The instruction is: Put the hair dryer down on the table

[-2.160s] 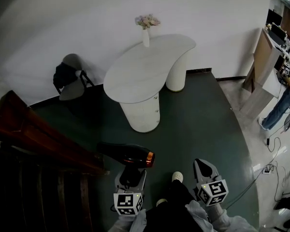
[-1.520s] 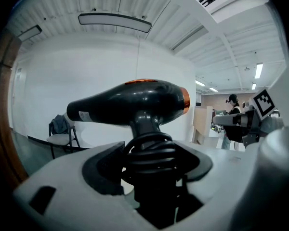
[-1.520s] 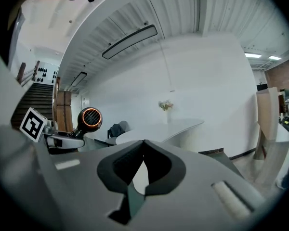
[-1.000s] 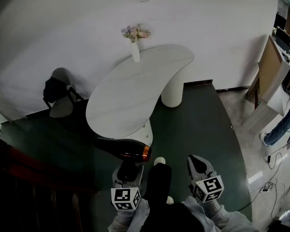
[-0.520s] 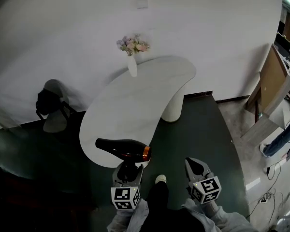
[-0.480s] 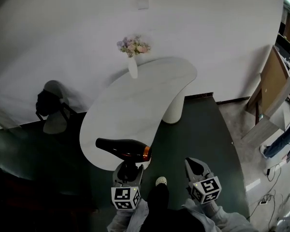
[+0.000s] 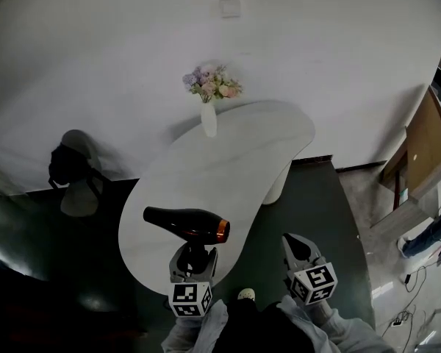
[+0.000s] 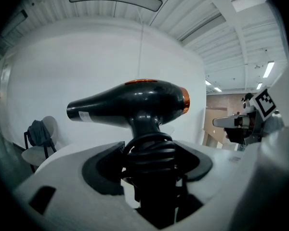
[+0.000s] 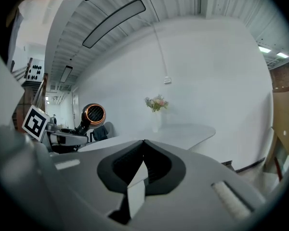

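Now that the left hand-held gripper [image 7: 194, 256], clenched on the hair dryer [image 7: 185, 223], has come over the tabletop [image 7: 228, 160], only lowering remains.

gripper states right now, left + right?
Left gripper: closed on the hair dryer, gripping its handle.
Right gripper: fingers closed together, holding nothing.

Your head view dim, corners vignetted to black, lower left lost in shadow, white wall [image 7: 338, 72] evenly lit, straight lines bowed at the edges, your gripper views brighter, lit ceiling strips [image 8: 269, 69] far right, soft sheen on hair dryer [image 8: 130, 102], near jaws blurred.
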